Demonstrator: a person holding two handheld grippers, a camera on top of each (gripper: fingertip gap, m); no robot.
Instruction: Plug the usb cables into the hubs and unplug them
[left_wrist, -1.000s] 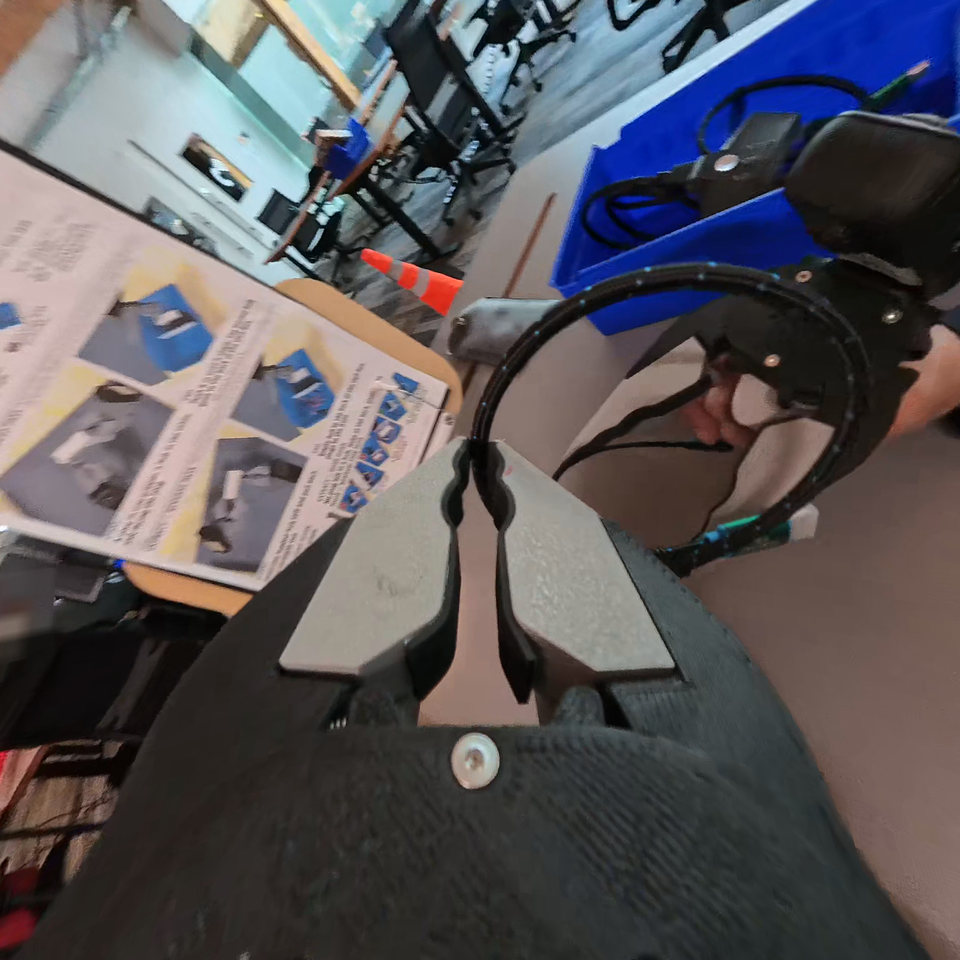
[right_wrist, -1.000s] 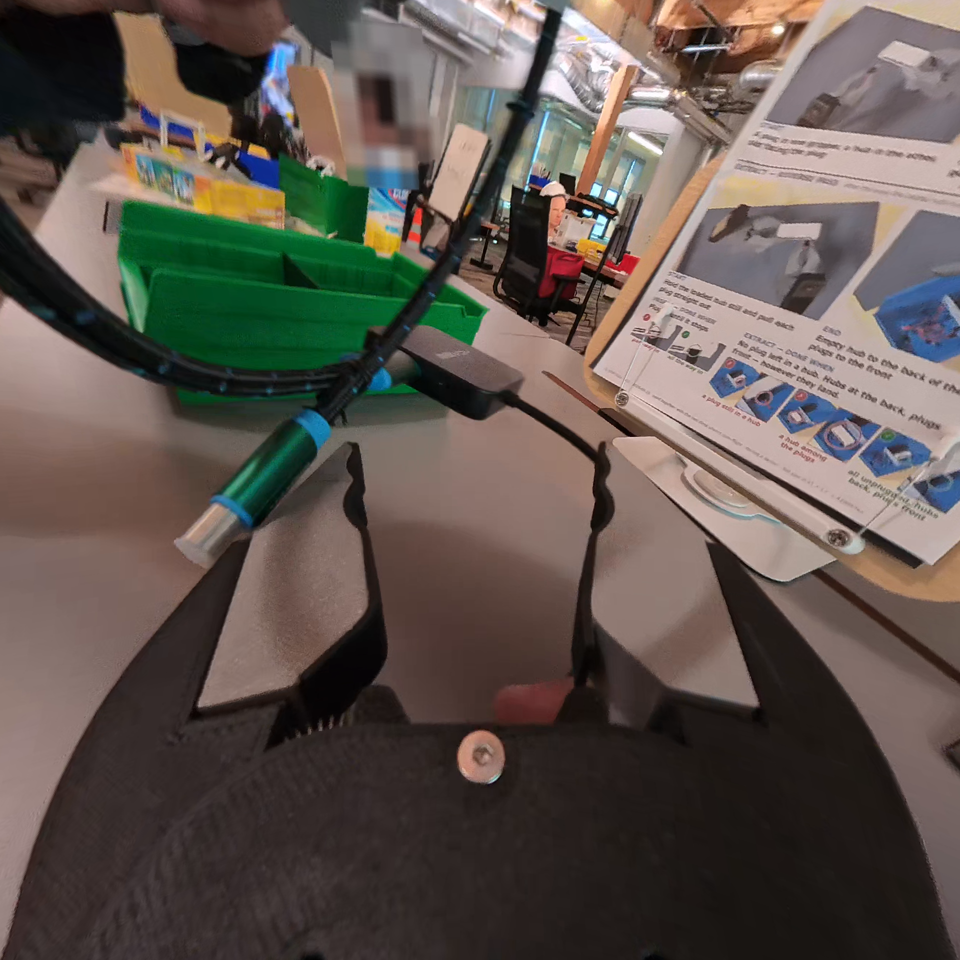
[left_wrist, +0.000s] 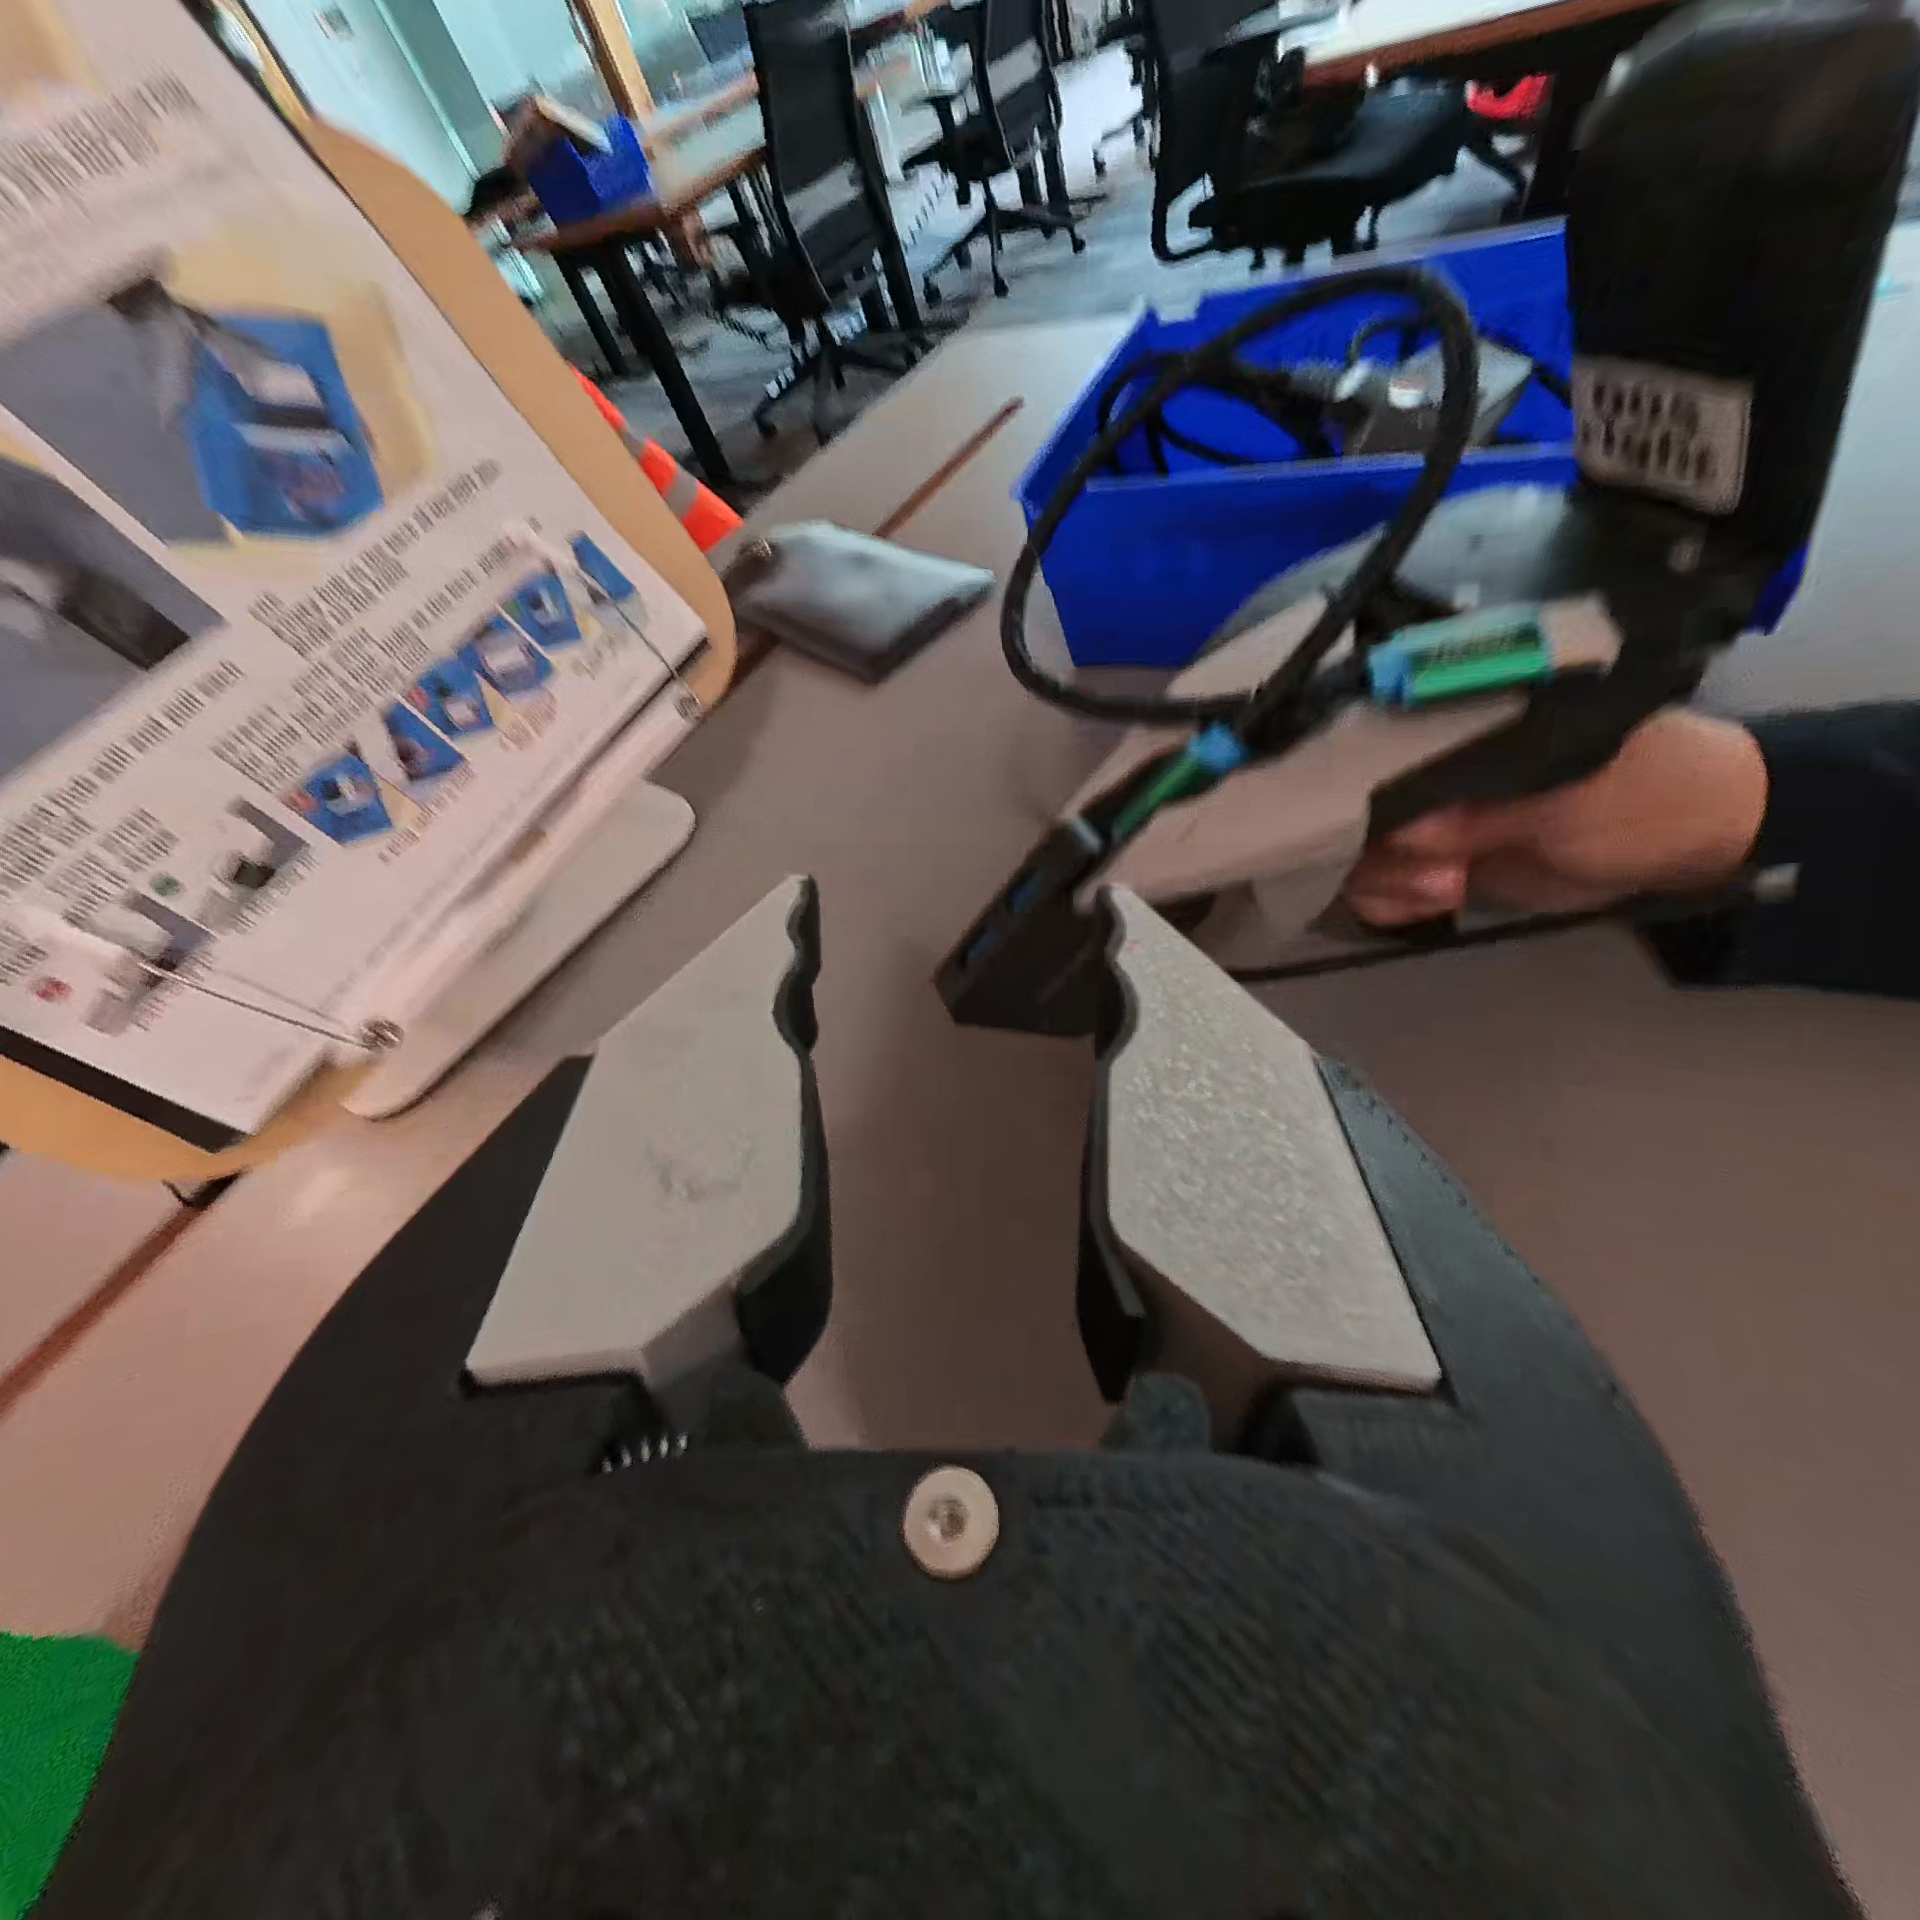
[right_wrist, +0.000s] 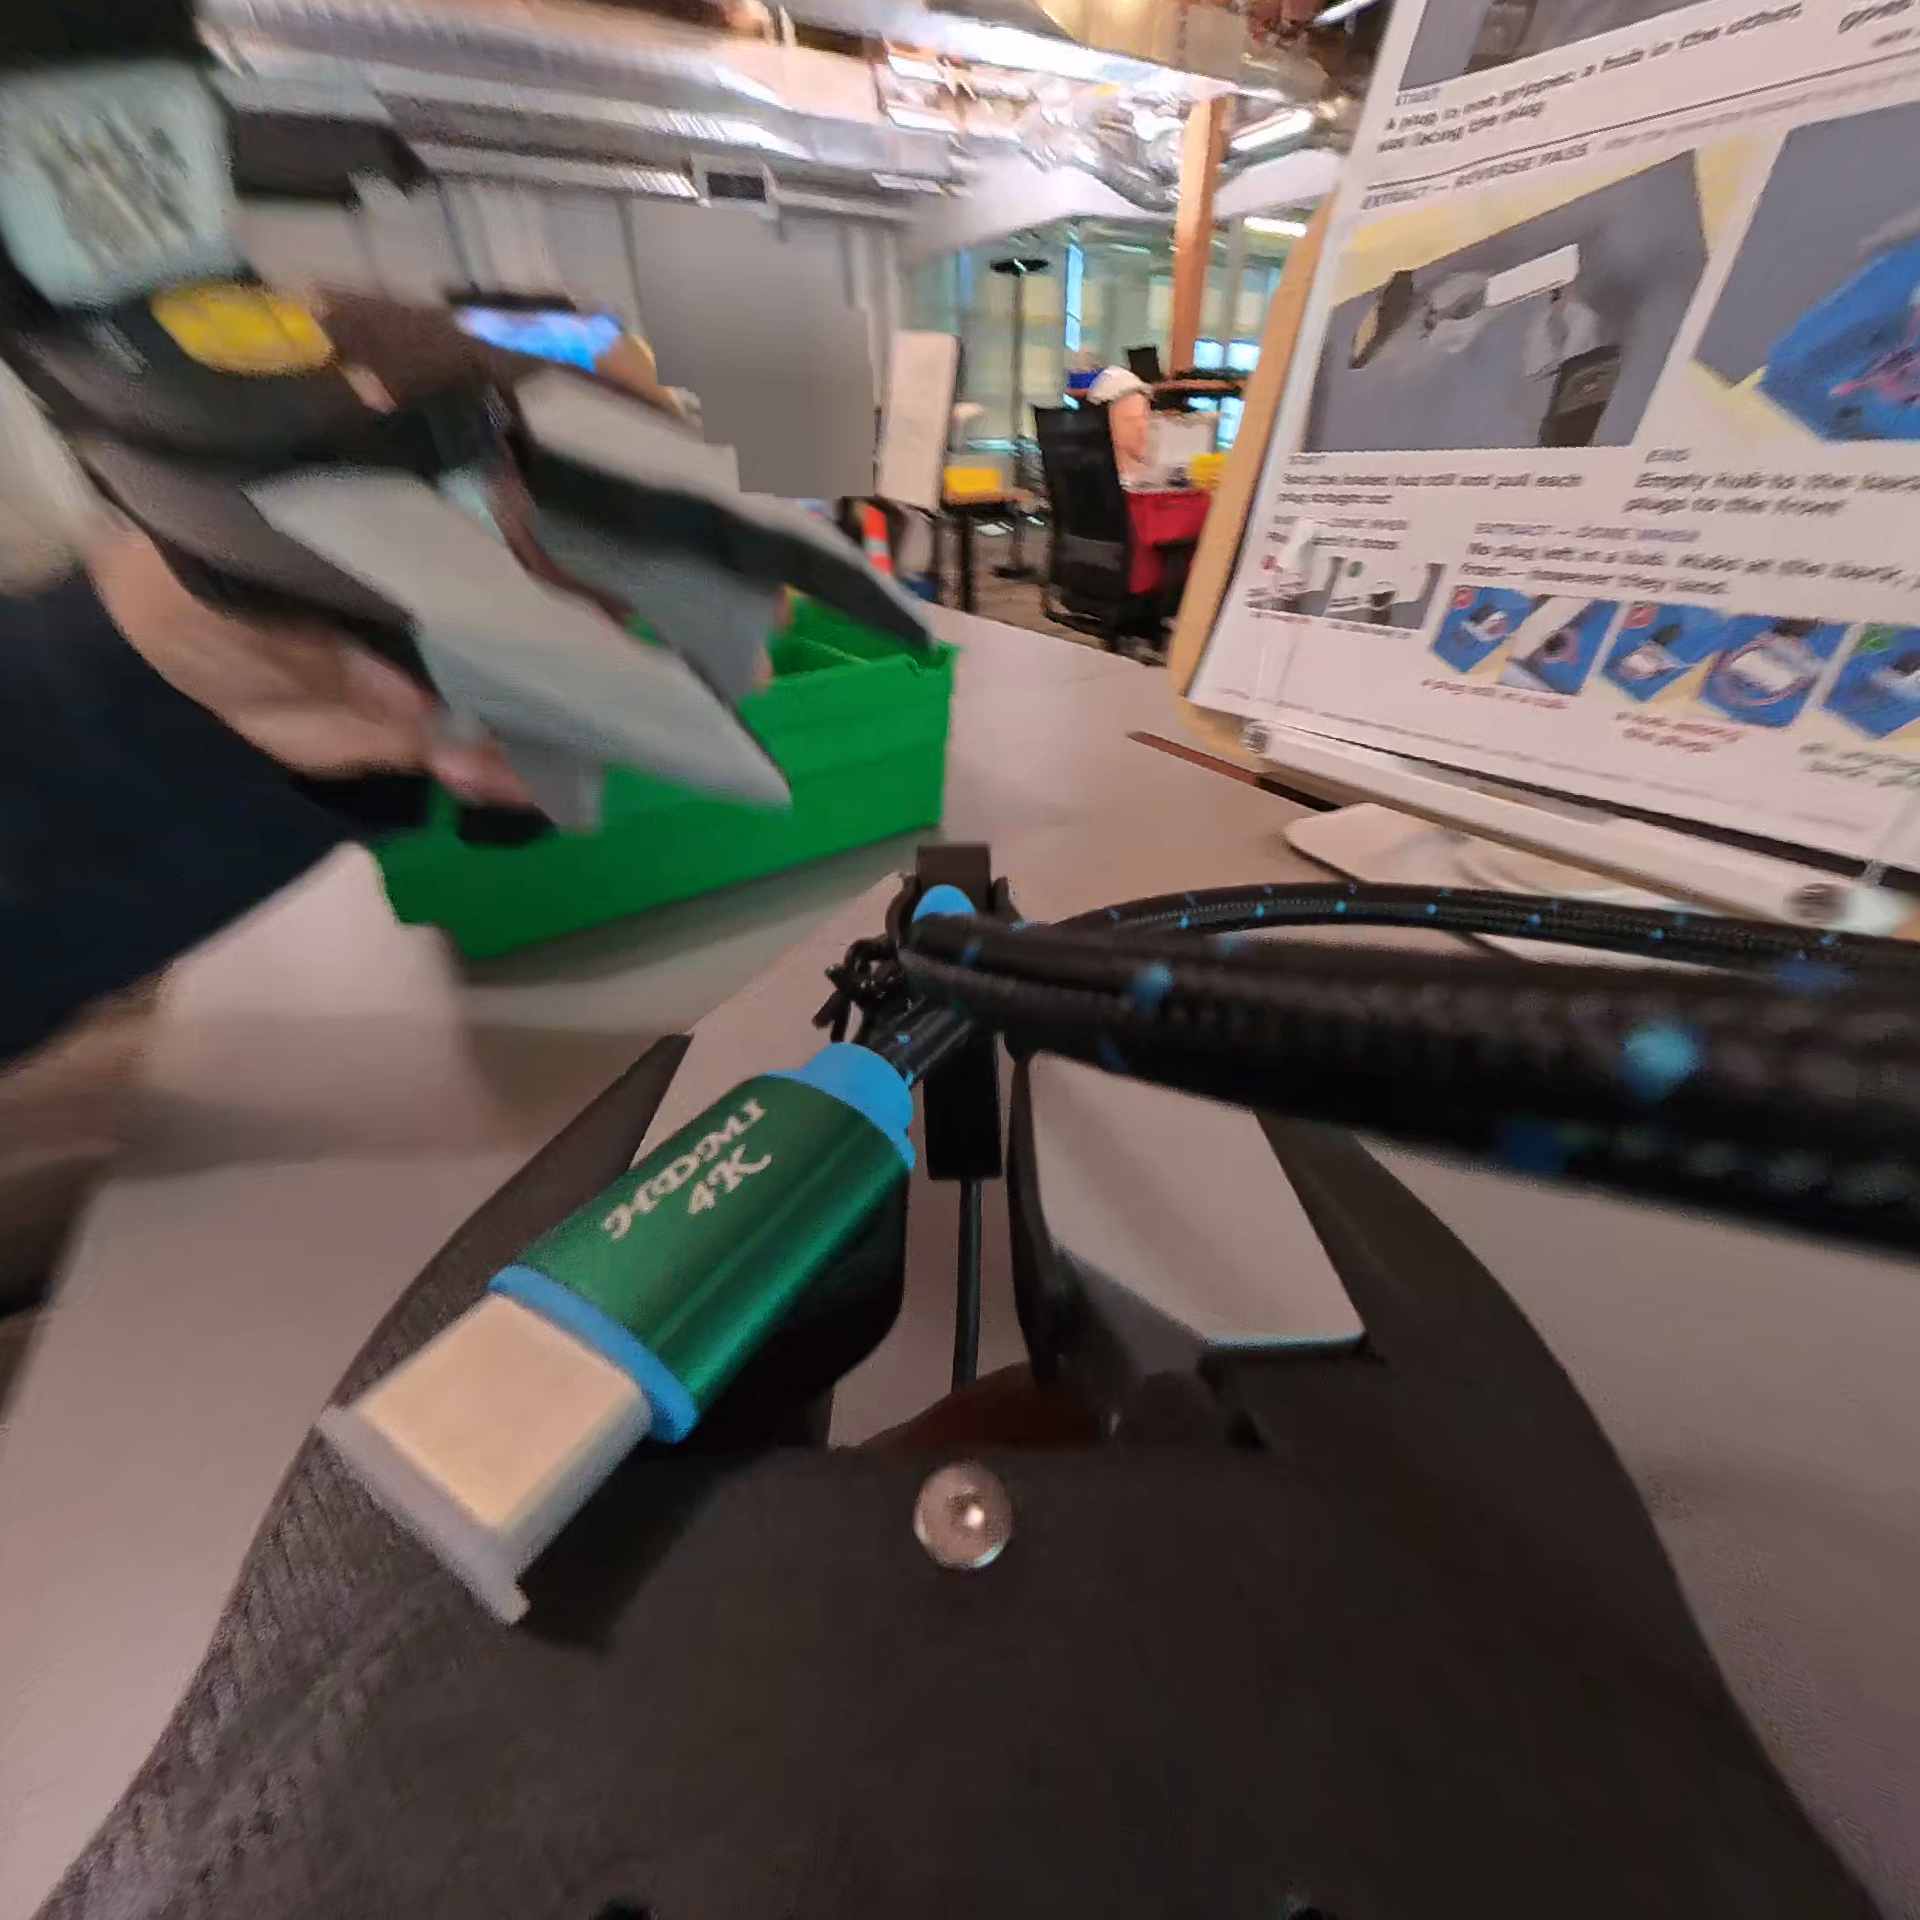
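A black hub (left_wrist: 1023, 940) sits low over the grey table with a green plug (left_wrist: 1153, 790) in it. My left gripper (left_wrist: 956, 925) is open and empty, its right fingertip beside the hub. My right gripper (left_wrist: 1112, 842), held by a hand, is shut on the hub. In the right wrist view the hub (right_wrist: 961, 1101) shows edge-on between the narrowed fingers of my right gripper (right_wrist: 951, 894). The black braided cable (right_wrist: 1455, 997) loops off to the right. Its free green plug (right_wrist: 717, 1226) lies on my right gripper's left finger and also shows in the left wrist view (left_wrist: 1475, 655). The left gripper (right_wrist: 852, 717) is blurred at the upper left.
A blue bin (left_wrist: 1247, 540) holding cables stands behind the right gripper. A green bin (right_wrist: 831, 758) stands on the far side. An instruction board on a white stand (left_wrist: 312, 623) leans at the left. A flat grey pouch (left_wrist: 862, 603) and an orange cone (left_wrist: 686, 488) lie beyond it. Some 4 centimetres of space lies between my two pairs of fingers.
My left gripper let go of the braided cable, opened and came down to the hub. My right gripper closed from wide open onto the hub. The free plug now rests on its finger.
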